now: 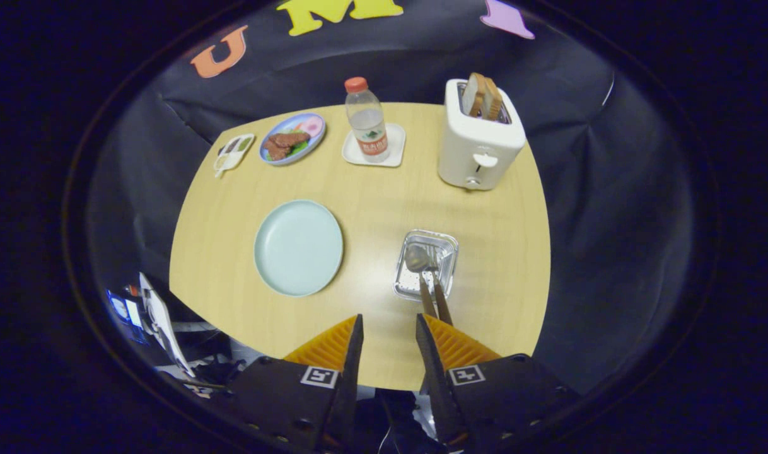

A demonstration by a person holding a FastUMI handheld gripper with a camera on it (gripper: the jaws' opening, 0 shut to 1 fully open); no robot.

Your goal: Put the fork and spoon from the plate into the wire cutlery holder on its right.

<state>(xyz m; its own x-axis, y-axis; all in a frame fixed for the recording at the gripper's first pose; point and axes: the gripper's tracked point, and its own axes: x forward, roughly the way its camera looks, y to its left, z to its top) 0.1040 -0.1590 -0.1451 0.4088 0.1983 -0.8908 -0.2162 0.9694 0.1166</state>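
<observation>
Standing in square wire holder, metal spoon, fork, fingers apart

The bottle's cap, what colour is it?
Orange-red; the bottle's cap shows in the gripper view, far beyond the open gripper.

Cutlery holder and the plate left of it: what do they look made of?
Cutlery holder: shiny silver metal, glinting, though its wire mesh is hard to make out. Plate: smooth pale-green plastic or glazed ceramic, softly sheened, bare. The spoon and fork stand in the holder. Fingers open, holding nothing.
</observation>
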